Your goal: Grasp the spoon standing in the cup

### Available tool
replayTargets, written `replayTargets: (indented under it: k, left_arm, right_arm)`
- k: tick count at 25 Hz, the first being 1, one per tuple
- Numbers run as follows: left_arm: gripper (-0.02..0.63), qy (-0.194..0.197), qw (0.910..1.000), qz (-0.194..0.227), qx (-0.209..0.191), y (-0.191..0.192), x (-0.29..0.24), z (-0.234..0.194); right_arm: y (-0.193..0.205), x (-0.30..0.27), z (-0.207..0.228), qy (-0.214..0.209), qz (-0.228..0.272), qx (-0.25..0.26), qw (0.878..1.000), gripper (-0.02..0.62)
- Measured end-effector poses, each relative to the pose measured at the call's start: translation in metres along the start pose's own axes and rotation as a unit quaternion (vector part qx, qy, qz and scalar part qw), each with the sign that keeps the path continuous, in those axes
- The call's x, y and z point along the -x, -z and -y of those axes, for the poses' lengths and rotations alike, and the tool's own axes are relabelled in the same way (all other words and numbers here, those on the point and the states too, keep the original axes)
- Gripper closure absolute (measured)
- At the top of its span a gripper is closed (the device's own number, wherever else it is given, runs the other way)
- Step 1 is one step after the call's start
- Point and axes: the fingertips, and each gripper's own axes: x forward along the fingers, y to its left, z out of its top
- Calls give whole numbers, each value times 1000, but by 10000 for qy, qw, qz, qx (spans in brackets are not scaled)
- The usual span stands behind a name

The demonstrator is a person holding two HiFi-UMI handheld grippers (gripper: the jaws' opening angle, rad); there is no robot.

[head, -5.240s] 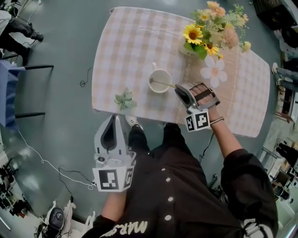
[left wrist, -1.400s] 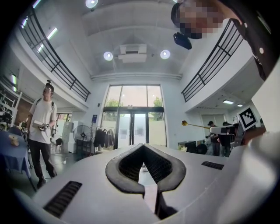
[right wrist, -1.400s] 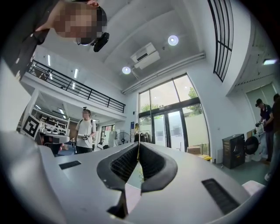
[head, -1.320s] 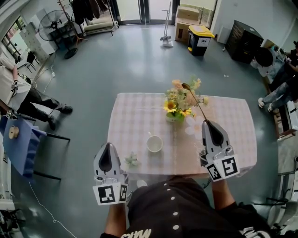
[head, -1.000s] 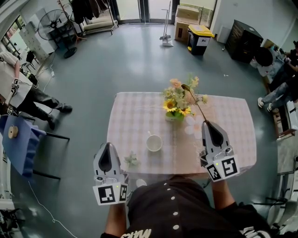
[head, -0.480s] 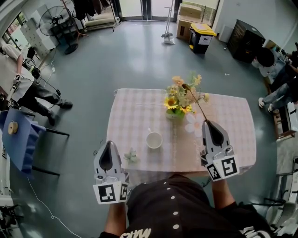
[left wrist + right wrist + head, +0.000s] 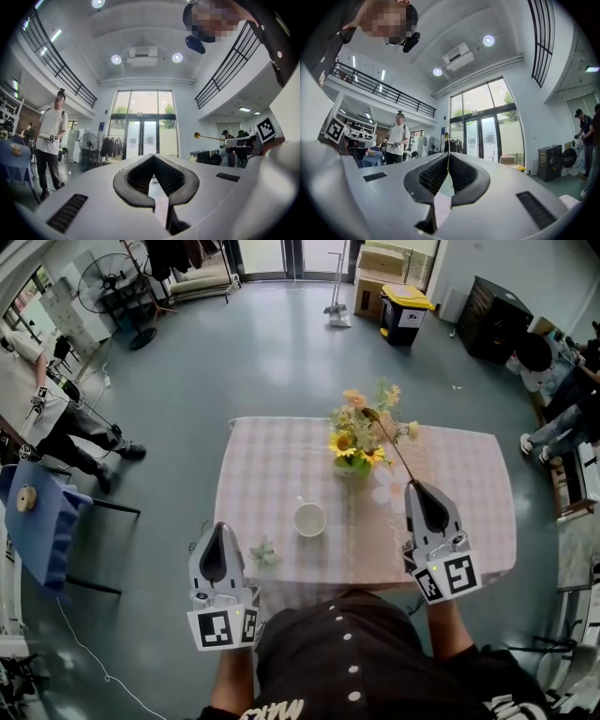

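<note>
The gold spoon (image 7: 389, 446) is out of the cup, its handle pinched in my right gripper (image 7: 412, 486), which is shut on it. The spoon's bowl points away from me over the flower vase (image 7: 358, 444). In the right gripper view the thin handle (image 7: 447, 146) rises from the closed tips (image 7: 448, 158). The white cup (image 7: 309, 519) stands empty on the checked tablecloth (image 7: 272, 460). My left gripper (image 7: 217, 529) hangs shut and empty over the table's near left edge. The left gripper view shows its tips (image 7: 153, 157) touching, and the spoon (image 7: 209, 137) far to the right.
A small green ornament (image 7: 262, 552) lies by the table's near left edge and a white flower shape (image 7: 386, 491) near the right gripper. People stand at the left (image 7: 70, 427) and sit at the right (image 7: 548, 381). A blue stand (image 7: 37, 521) is left of the table.
Since the earliest frame the right gripper has lifted the spoon out of the cup and both grippers have risen. Over the last second nothing but a slight camera shift.
</note>
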Motion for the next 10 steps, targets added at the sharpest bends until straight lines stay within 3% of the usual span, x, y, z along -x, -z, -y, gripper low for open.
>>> replayTargets:
  k: [10]
  left_arm:
    - [589, 25, 10000, 5, 24, 4, 3, 4]
  right_arm:
    - [3, 3, -3, -46, -18, 64, 10000, 591]
